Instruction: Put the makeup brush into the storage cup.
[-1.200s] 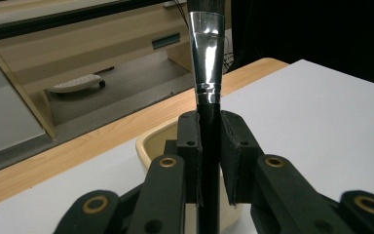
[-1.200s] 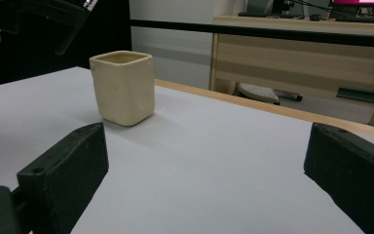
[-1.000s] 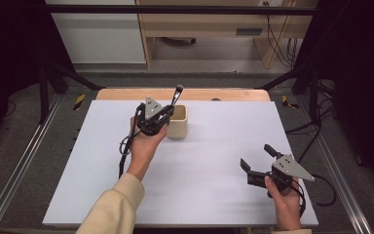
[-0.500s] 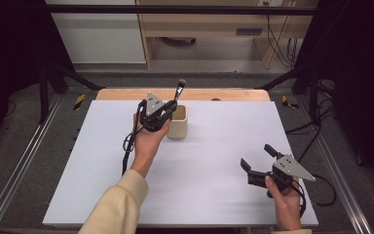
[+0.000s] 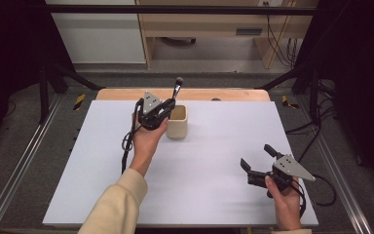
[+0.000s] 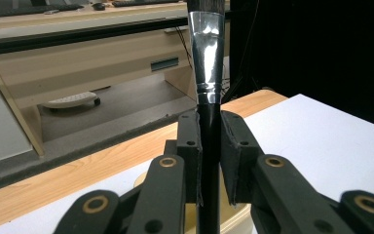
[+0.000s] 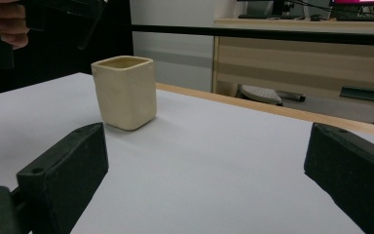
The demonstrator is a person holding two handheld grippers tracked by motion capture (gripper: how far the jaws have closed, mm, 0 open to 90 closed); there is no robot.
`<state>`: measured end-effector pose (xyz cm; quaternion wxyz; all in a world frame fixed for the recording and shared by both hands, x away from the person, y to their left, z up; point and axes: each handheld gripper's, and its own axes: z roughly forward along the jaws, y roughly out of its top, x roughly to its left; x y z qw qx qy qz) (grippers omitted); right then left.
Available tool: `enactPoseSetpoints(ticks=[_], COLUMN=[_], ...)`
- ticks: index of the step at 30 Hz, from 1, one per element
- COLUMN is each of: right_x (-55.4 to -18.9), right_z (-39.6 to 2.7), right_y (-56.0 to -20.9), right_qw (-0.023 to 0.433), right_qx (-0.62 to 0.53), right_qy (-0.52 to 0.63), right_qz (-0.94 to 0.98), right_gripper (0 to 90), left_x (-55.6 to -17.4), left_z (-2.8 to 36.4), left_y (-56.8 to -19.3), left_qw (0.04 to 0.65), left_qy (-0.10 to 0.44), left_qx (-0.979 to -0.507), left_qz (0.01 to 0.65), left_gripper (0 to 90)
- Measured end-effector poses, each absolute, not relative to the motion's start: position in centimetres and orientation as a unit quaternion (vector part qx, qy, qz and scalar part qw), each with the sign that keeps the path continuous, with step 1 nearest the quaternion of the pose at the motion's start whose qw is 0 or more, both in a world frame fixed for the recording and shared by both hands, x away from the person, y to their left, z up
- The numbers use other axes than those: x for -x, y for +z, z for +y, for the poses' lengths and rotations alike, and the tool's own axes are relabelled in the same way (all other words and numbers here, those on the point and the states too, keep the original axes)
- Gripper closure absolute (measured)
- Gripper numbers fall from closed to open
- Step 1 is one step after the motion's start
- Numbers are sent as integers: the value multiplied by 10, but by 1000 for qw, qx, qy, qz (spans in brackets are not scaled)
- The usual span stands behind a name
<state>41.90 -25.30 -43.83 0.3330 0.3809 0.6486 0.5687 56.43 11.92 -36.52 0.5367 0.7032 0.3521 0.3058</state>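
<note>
My left gripper (image 5: 167, 106) is shut on a black-handled brush (image 5: 176, 90) with a silver ferrule and a dark tip, held upright just above the left rim of a cream square cup (image 5: 177, 122). In the left gripper view the brush (image 6: 208, 87) stands clamped between both pads, with the cup (image 6: 238, 217) under the jaws. My right gripper (image 5: 257, 161) stands open at the front right of the white table, with nothing between its fingers. In the right gripper view the cup (image 7: 124, 91) stands upright ahead and to the left, and the left gripper (image 7: 53, 17) hangs above it.
The white table top (image 5: 214, 151) has a wooden strip (image 5: 224, 94) along its far edge. Black frame legs stand at both far corners, metal rails run along both sides, and cables lie on the floor at the right. A wooden desk stands behind the table.
</note>
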Motion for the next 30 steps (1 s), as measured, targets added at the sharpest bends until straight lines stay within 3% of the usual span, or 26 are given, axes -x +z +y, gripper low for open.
enactPoseSetpoints(ticks=[30], right_x=[-419], right_z=[-254], right_y=[-438], right_qw=[331], right_qx=[-384], right_qy=[569], right_qz=[647], right_gripper=[30], left_x=[-572], left_z=[117], left_y=[-371], left_qw=[542], left_qy=[316], left_qx=[-687], left_qz=[367], left_gripper=[790])
